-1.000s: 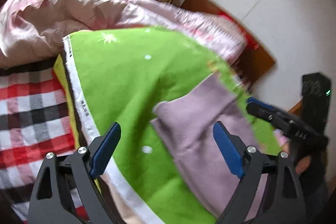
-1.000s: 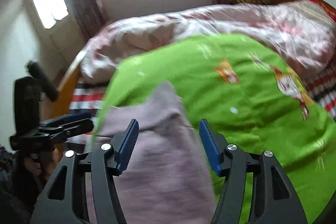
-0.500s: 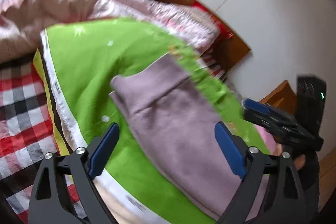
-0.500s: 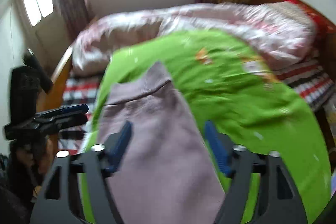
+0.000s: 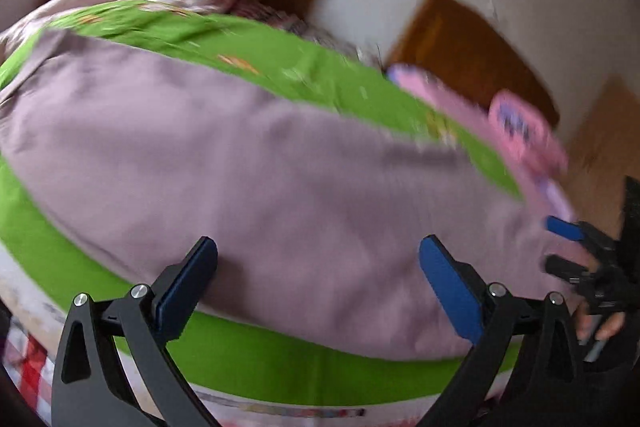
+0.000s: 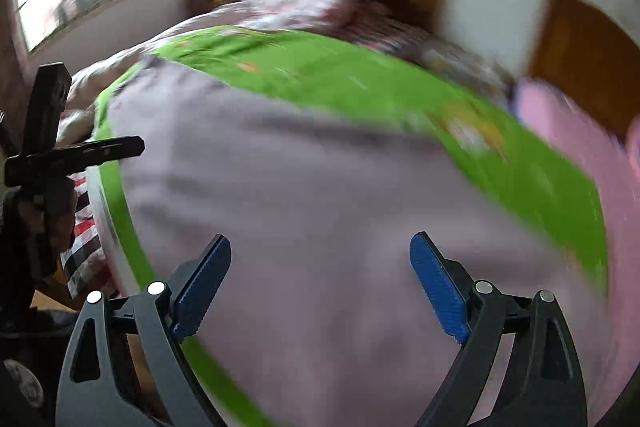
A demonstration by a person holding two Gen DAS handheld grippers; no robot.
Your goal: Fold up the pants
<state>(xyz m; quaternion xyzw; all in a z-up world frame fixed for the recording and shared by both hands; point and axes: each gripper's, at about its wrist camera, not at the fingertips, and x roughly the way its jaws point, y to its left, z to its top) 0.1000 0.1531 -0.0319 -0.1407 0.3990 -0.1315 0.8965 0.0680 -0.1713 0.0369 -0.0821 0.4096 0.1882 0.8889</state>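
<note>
- As seen from the left wrist, we hold the left gripper [image 5: 318, 291] with jaws that have just been opening to their widest, nothing between the pads; the mauve pants [image 5: 256, 163] lie flat on the green blanket [image 5: 280, 367], directly ahead of and below the jaws. Their long axis runs from upper left to lower right across our view, and its lower-right end reaches the right gripper [image 5: 568, 247], which stands at the frame edge.
- As seen from the right wrist, we hold the right gripper [image 6: 320, 291] with jaws likewise just opened wide and empty; the pants [image 6: 304, 211] fill the field ahead and beneath. We judge both grippers about equally near the near edge, the left gripper [image 6: 100, 149] standing beside the garment's far-left end.
</note>
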